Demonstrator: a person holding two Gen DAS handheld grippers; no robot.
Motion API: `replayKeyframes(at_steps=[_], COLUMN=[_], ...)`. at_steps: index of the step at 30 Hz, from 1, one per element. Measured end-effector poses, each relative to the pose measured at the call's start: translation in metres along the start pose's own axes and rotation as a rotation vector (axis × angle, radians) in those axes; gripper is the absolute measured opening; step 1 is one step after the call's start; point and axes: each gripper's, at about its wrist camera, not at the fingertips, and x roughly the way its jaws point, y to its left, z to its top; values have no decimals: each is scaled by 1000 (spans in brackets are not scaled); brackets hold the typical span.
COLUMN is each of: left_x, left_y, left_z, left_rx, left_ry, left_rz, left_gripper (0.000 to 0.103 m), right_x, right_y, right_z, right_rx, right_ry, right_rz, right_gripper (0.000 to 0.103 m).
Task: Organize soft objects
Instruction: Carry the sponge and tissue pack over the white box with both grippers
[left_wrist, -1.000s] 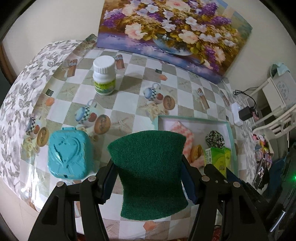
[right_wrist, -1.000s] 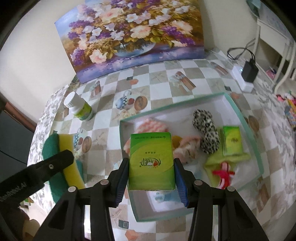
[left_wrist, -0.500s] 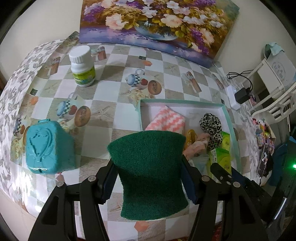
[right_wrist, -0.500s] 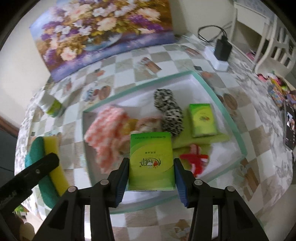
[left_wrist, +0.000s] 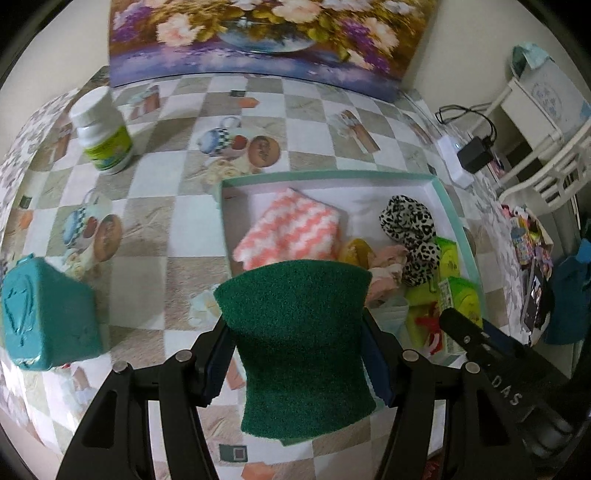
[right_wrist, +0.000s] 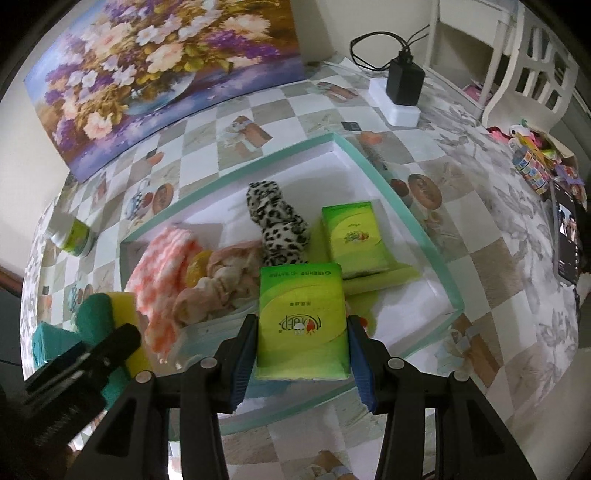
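Right wrist: right hand-held gripper (right_wrist: 301, 332) is clamping tissue pack (right_wrist: 303, 321) lengthwise, hovering above tray (right_wrist: 417, 229) near edge.

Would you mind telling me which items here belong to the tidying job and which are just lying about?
Part of the job: sponge in left gripper; tissue pack in right gripper; tray; pink cloth; leopard scrunchie.

Lying about: pill bottle; teal box; painting; charger.

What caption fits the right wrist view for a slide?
Right gripper holds a green tissue pack over the teal-rimmed tray of soft items, beside a second tissue pack.
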Motion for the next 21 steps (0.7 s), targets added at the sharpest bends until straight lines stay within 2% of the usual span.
replayKeyframes(at_steps=[11, 21], left_x=[23, 41], left_y=[-18, -12], left_z=[0, -2], left_rx=[54, 31], left_ry=[-6, 29], left_rz=[-42, -65], left_gripper=[65, 65], right_x=[9, 30], right_y=[-11, -8], right_z=[7, 7], right_rx=[33, 24], right_ry=[14, 69], right_rz=[3, 23], right_gripper=[50, 50])
